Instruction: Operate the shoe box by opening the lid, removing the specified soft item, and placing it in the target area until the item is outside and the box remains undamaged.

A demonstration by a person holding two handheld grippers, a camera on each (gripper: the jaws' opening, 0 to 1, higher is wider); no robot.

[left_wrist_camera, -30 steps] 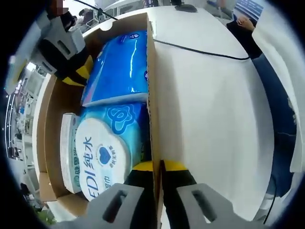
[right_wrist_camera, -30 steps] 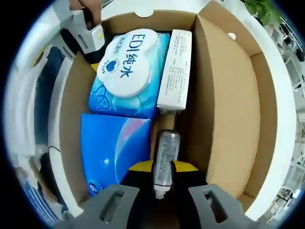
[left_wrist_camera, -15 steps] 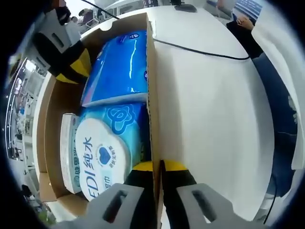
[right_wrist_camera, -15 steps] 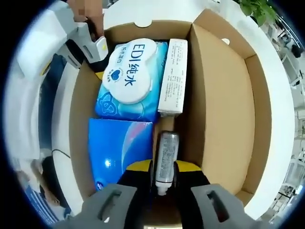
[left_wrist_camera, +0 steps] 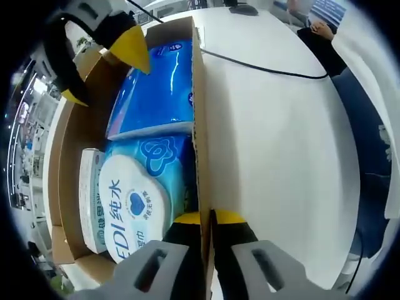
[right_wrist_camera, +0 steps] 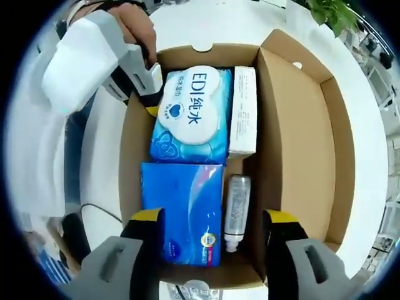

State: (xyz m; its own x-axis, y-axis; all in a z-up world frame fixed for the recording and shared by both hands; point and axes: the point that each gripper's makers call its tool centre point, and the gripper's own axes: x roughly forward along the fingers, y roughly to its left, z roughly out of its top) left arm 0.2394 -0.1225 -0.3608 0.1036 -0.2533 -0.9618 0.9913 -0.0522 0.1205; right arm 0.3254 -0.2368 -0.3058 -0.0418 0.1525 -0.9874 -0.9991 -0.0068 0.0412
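Along the left gripper view, the left tongs [left_wrist_camera: 208, 220] pinch the shoe box [left_wrist_camera: 199, 125] wall, with the wipes pack [left_wrist_camera: 140, 194] and blue tissue pack [left_wrist_camera: 156, 87] inside and the white counter [left_wrist_camera: 275, 144] beside. Over in the right gripper view, the right tongs [right_wrist_camera: 212, 222] hang spread above the box, where a small bottle [right_wrist_camera: 236, 205] lies beside the tissue pack.

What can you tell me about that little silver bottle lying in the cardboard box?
The silver bottle is slim, metallic-looking, with fine print on its side and a white cap at the end nearer the camera. It lies flat on the box floor, lengthwise between the blue tissue pack and the brown cardboard wall, just below the white carton. The right gripper is open above it, not touching.
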